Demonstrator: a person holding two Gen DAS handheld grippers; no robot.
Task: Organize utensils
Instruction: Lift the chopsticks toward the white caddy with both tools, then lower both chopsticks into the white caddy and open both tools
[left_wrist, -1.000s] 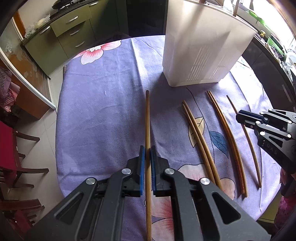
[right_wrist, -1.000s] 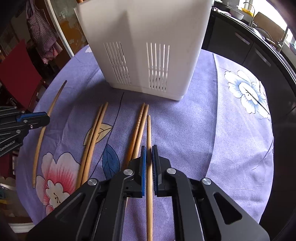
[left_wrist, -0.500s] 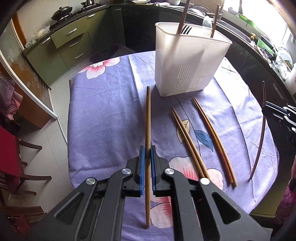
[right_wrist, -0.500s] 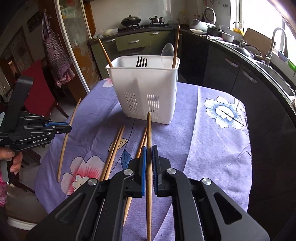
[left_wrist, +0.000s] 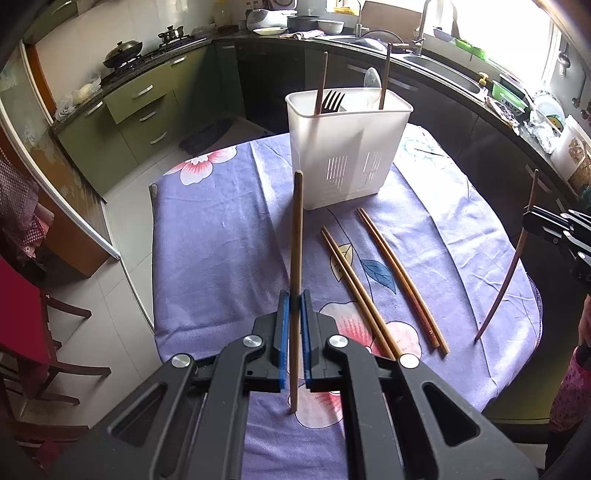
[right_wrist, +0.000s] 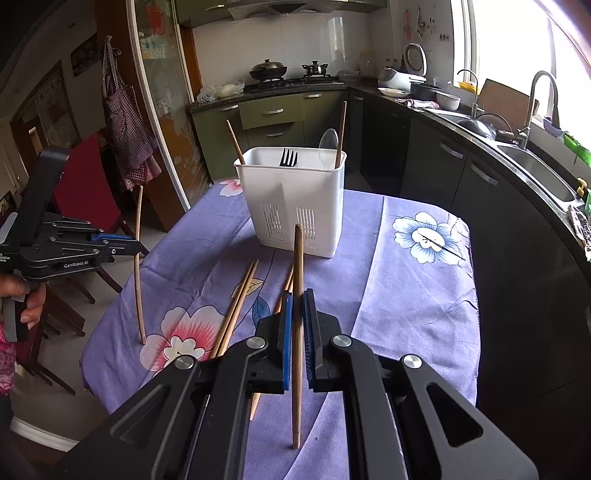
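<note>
The left tool (left_wrist: 294, 306) is clamped on one chopstick (left_wrist: 296, 258), held clear of the bench (left_wrist: 207, 236) with its upper end pointing toward the white utensil holder (left_wrist: 347, 147). The right tool (right_wrist: 297, 314) likewise grips its own chopstick (right_wrist: 297, 280), short of the holder and raised above the cloth. Two pairs of chopsticks (left_wrist: 369, 280) lie on the bench in front of the holder, on the tools' side of it. Inside the holder stand two chopsticks, a fork (left_wrist: 332, 101) and a spoon (left_wrist: 372, 79). The step in hand looks like the carry toward the holder. Next, each stick needs tipping upright over the holder's rim and lowering into a compartment before release.
</note>
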